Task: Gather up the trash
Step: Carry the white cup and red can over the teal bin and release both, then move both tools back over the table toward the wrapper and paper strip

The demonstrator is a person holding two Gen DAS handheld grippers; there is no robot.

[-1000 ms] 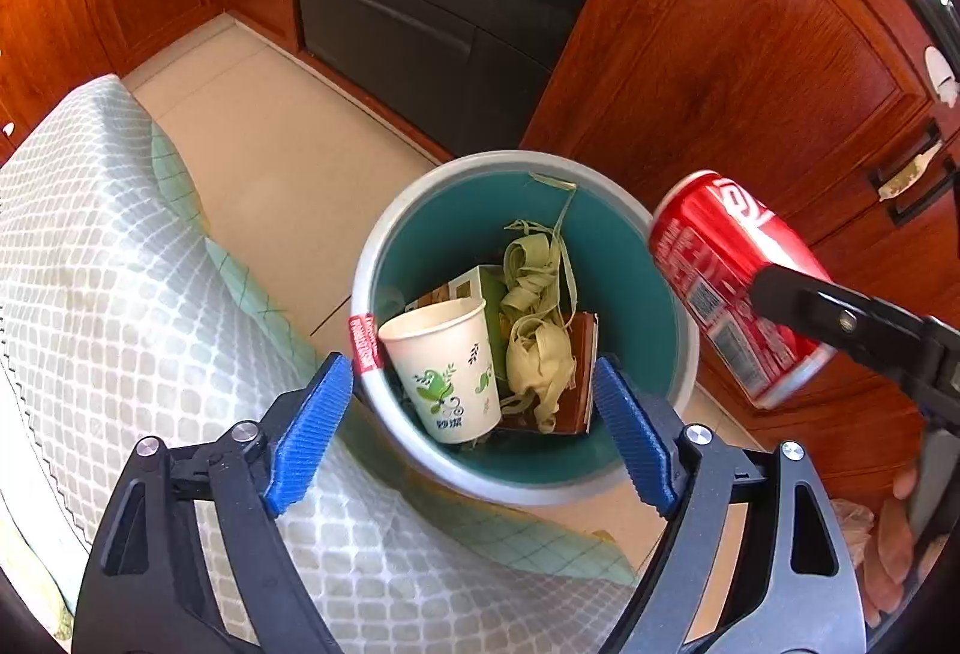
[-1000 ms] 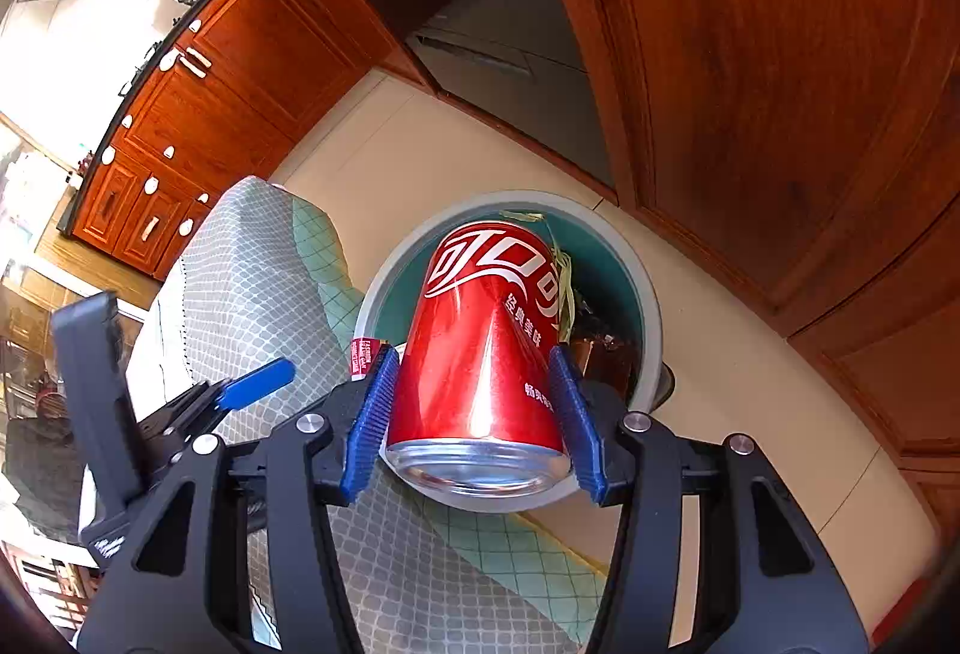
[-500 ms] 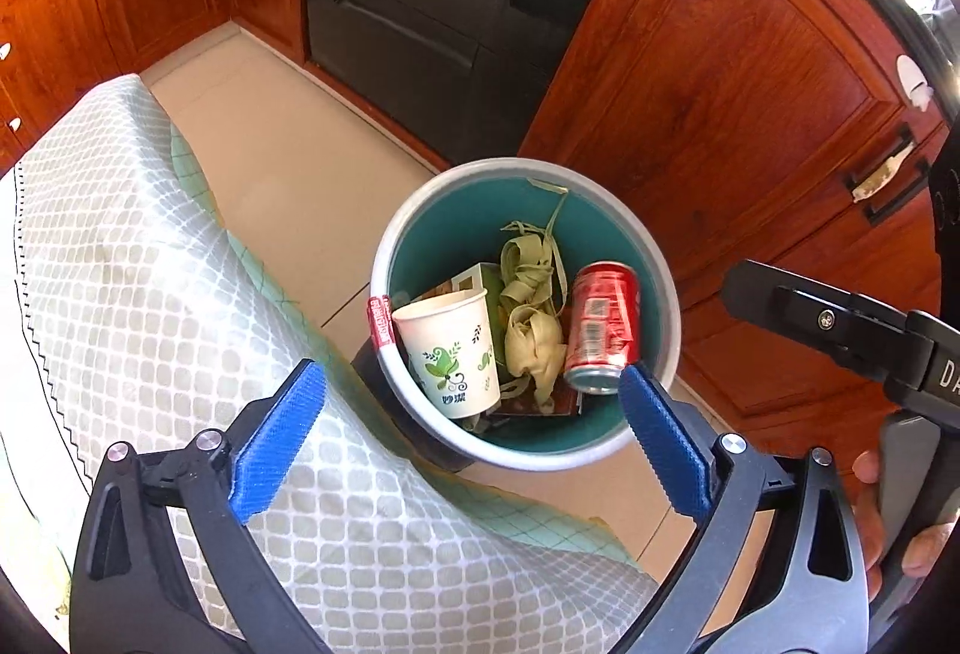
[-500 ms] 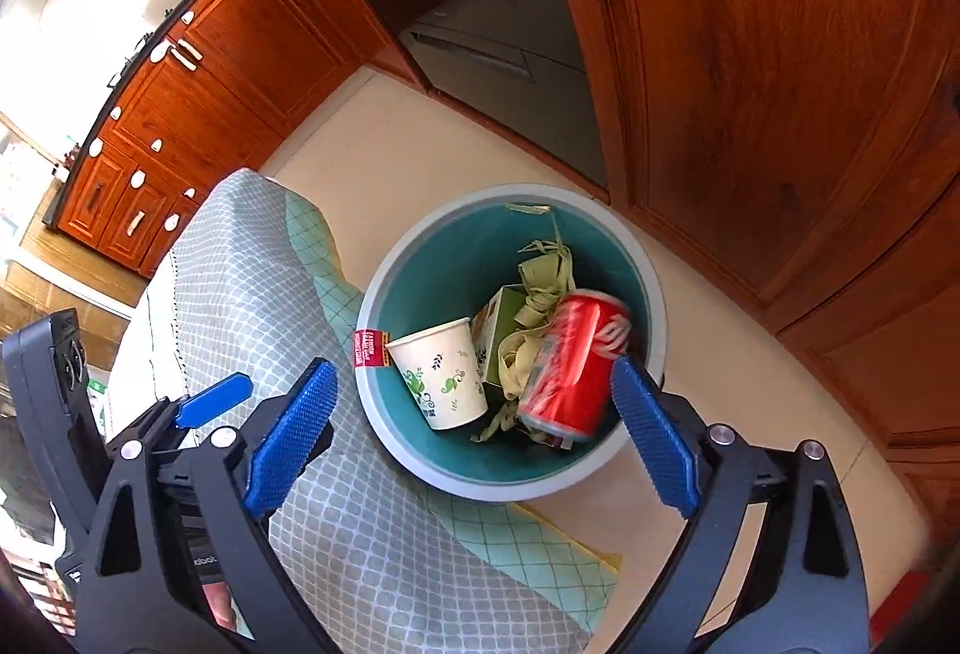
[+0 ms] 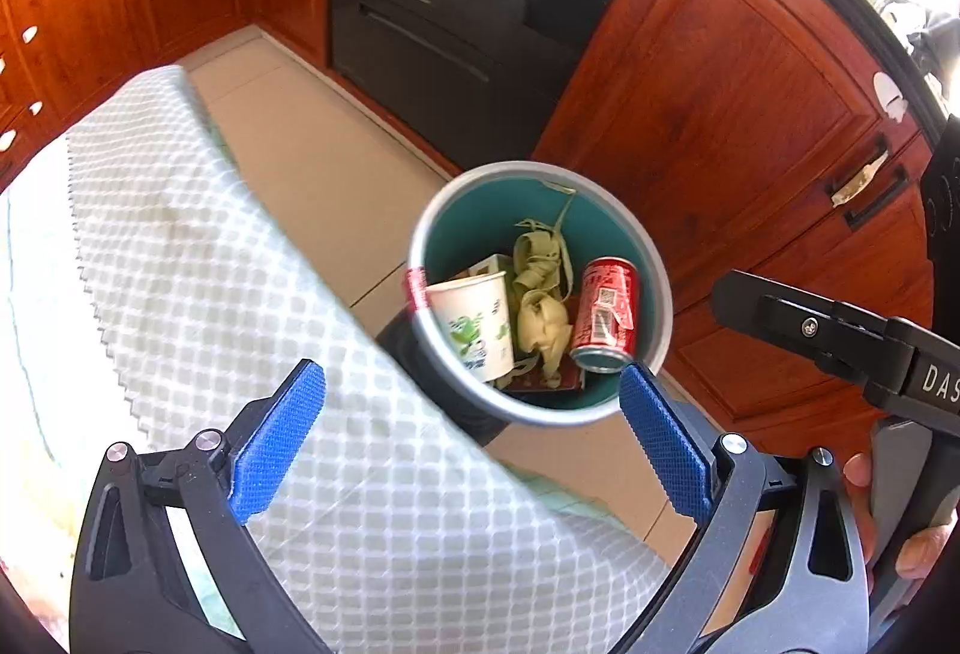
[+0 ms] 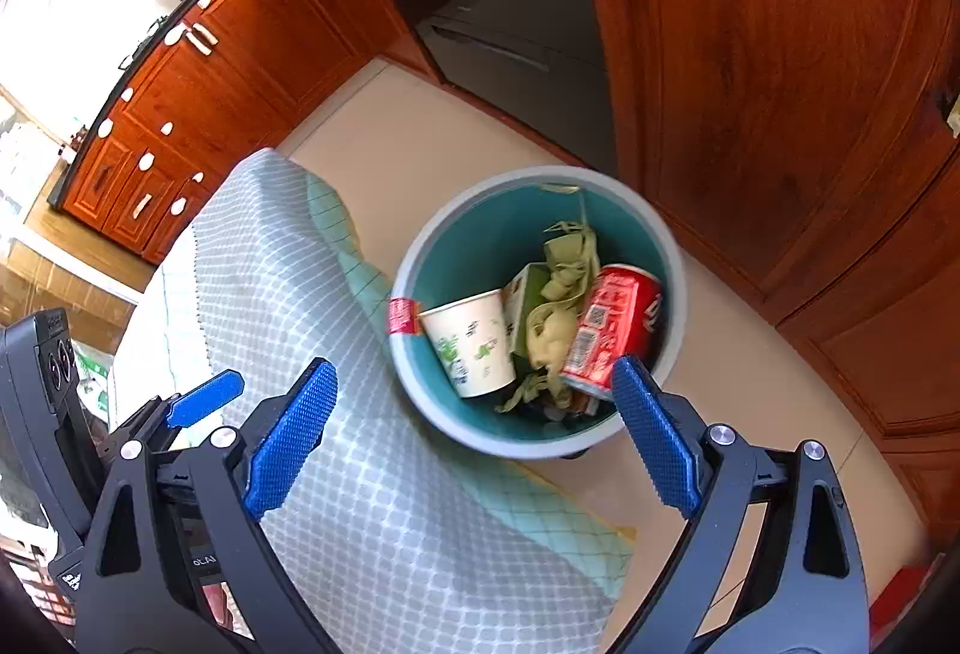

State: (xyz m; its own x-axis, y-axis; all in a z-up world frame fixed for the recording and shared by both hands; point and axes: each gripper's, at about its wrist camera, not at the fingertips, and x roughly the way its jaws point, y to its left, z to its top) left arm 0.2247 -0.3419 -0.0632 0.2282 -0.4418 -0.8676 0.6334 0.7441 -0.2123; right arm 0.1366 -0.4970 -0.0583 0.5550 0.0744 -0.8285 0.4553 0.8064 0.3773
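A round bin (image 5: 474, 186) (image 6: 672, 258) with a grey rim and teal inside stands on the floor. In it lie a red soda can (image 5: 605, 315) (image 6: 618, 330), a white paper cup with green print (image 5: 474, 324) (image 6: 471, 345), pale green strips (image 5: 540, 294) (image 6: 564, 288) and a small carton. My left gripper (image 5: 474, 438) is open and empty, above and in front of the bin. My right gripper (image 6: 474, 432) is open and empty, also above the bin; its arm shows in the left wrist view (image 5: 840, 336).
A table with a white and green checked cloth (image 5: 240, 324) (image 6: 336, 384) reaches the bin's left side. Red-brown wooden cabinets (image 5: 720, 114) (image 6: 780, 84) and a dark oven (image 5: 468, 24) stand behind the bin. Beige tile floor (image 5: 312, 162) lies between them.
One second ago my right gripper held the red can over the bin. It opened and the can dropped into the bin. Both grippers have since risen, away from the bin.
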